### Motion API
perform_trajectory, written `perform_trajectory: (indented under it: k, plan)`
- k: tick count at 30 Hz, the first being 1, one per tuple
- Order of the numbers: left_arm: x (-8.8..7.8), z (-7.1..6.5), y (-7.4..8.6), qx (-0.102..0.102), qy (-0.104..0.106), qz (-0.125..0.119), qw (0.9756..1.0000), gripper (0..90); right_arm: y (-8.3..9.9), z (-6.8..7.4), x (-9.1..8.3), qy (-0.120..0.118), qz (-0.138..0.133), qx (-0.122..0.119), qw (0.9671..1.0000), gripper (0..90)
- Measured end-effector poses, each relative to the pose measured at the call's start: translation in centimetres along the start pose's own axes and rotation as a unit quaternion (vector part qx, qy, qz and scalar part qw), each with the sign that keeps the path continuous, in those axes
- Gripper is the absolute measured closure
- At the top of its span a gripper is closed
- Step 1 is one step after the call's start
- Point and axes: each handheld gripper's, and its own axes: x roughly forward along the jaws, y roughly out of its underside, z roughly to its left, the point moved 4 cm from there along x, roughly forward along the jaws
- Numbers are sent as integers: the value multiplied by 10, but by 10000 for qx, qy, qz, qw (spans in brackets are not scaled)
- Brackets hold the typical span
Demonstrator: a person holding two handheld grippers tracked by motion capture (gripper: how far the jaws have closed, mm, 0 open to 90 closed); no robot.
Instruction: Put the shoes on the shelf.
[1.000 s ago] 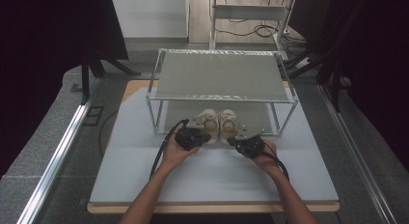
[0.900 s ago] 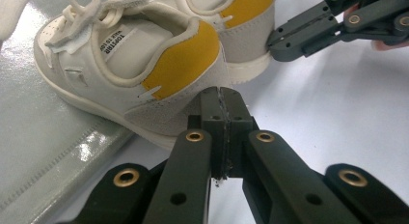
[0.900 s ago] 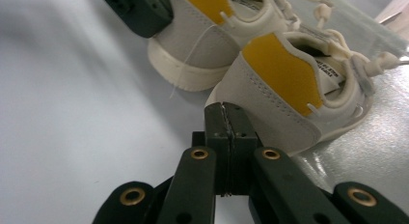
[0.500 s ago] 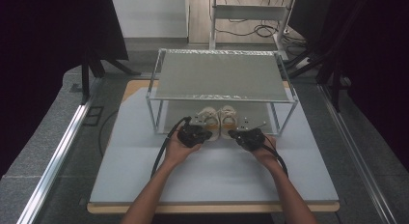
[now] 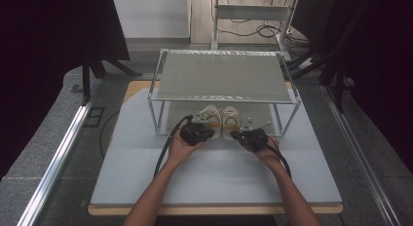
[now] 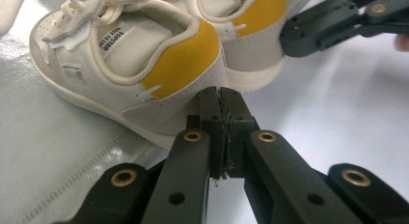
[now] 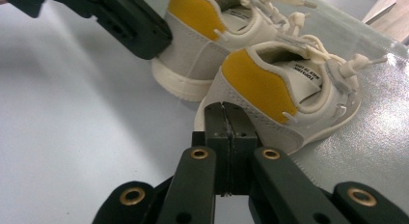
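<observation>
High view: you are holding both hand-held grippers, left (image 5: 210,133) and right (image 5: 237,135), pressed together behind the shoes (image 5: 220,119); spread each before taking a heel.

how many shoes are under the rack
2. The left shoe and the right shoe stand side by side on the rack's lower shelf, heels toward the person. More may be hidden farther back.

The two small sneakers (image 6: 144,69) look like off-white matt leather with suede-like grey panels, yellow cloth heel patches, cloth laces and smooth rubber soles. The left tongs (image 6: 219,96) and right tongs (image 7: 224,110) are matt black plastic with brass-coloured rivets. The counter (image 5: 219,177) is smooth, pale and faintly glossy; the rack (image 5: 224,77) has a shiny metal frame.
</observation>
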Motion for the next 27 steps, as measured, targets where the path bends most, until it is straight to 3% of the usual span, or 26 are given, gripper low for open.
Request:
perform_trajectory:
  k: [9,14,27]
  plan:
    - [2,2,-2,-16,44,4,10000,893,-1,-5,7,105,-32,68,9999,896]
    - [2,2,-2,-25,46,-9,10000,891,-5,-5,12,277,10,-1,9996,896]
    - [7,7,-5,-70,-111,-5,9999,883,-4,-7,13,214,-93,162,9996,896]
